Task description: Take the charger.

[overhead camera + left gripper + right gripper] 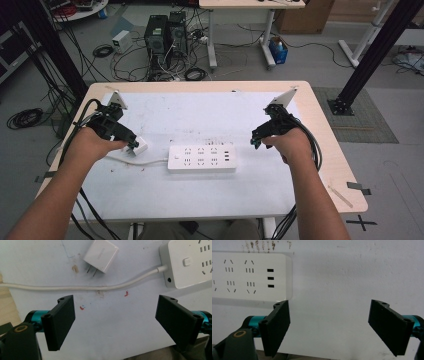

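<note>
A white power strip lies in the middle of the white table, its white cord running off to the left. A small white plug adapter lies flat by the left hand, prongs toward the cord. My left gripper hovers right at the adapter, jaws wide apart and empty; in the left gripper view the adapter and cord lie beyond the left gripper. My right gripper stands open to the right of the strip, and the strip's end shows past the right gripper.
Computer towers, coiled cables and desk legs stand on the floor beyond the table's far edge. A black frame post rises at the right. Small red marks dot the table surface near the cord.
</note>
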